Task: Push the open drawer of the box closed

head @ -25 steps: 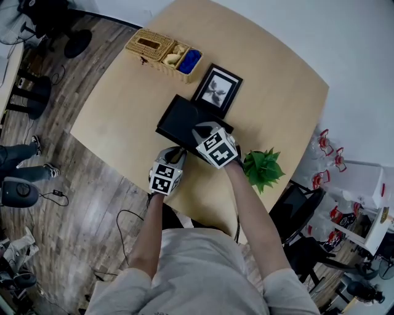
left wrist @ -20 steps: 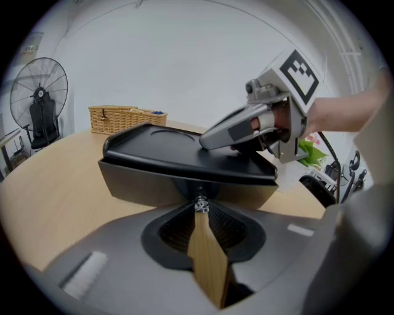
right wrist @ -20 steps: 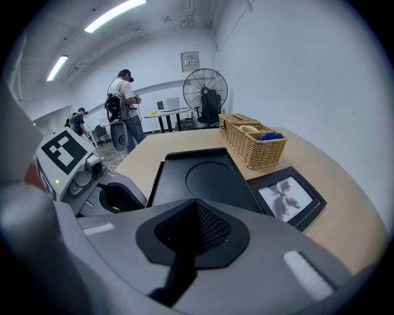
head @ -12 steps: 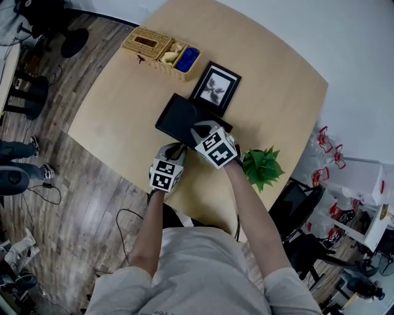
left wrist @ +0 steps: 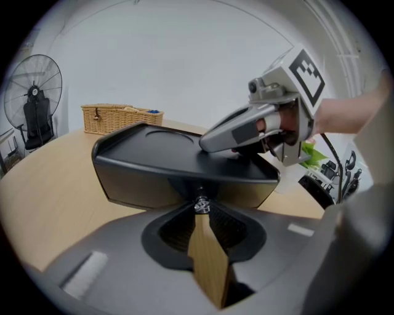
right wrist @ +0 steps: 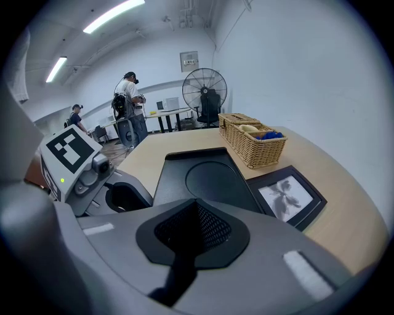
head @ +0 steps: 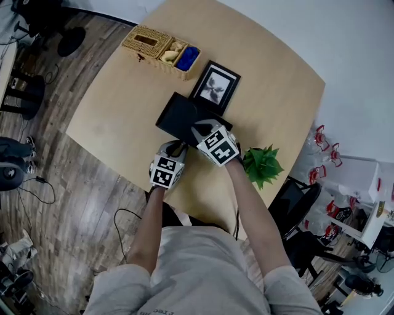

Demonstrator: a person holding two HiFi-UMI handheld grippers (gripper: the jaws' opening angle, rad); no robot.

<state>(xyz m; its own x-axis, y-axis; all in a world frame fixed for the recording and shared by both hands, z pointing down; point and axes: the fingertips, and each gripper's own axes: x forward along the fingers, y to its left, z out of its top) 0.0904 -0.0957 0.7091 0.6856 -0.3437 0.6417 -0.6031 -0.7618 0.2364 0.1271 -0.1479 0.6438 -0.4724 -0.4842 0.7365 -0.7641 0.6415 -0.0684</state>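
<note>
Under my tongs: a pale wooden table (head: 123, 92) with rounded corners, standing on a plank floor (head: 61, 203), with a white wall (head: 351, 55) beyond its far side
Room: bright strip lights (right wrist: 114, 15) overhead, a standing fan (right wrist: 204, 92) past the table, and two people (right wrist: 129, 101) by desks far off
Box: my black box (head: 181, 114) sits near the middle of the table, on the half nearer to me, and its flat lid has a round dip pressed in
Long axis: it runs along my side of the table, from upper left to lower right in the head view
Facing: the drawer front (left wrist: 141, 184) looks toward me and the near table edge; it is glossy brown and tucked under the lid's overhanging rim, and I cannot tell whether it is fully home
Knob: a small silver knob (left wrist: 201, 205) sits at the middle of the drawer front
Left tongs: my left gripper (left wrist: 202, 215) is low in front of the drawer, jaws drawn together, tips meeting right at the knob; I cannot tell whether they pinch it or only press it
Right tongs: my right gripper (right wrist: 196, 209) is clenched on nothing and lies on the lid's right end
Neighbours: a picture frame (head: 215, 87) lies just behind the box, a wicker basket (head: 163, 50) with blue and yellow things stands farther back, and a green plant (head: 261, 165) is to my right at the table edge
</note>
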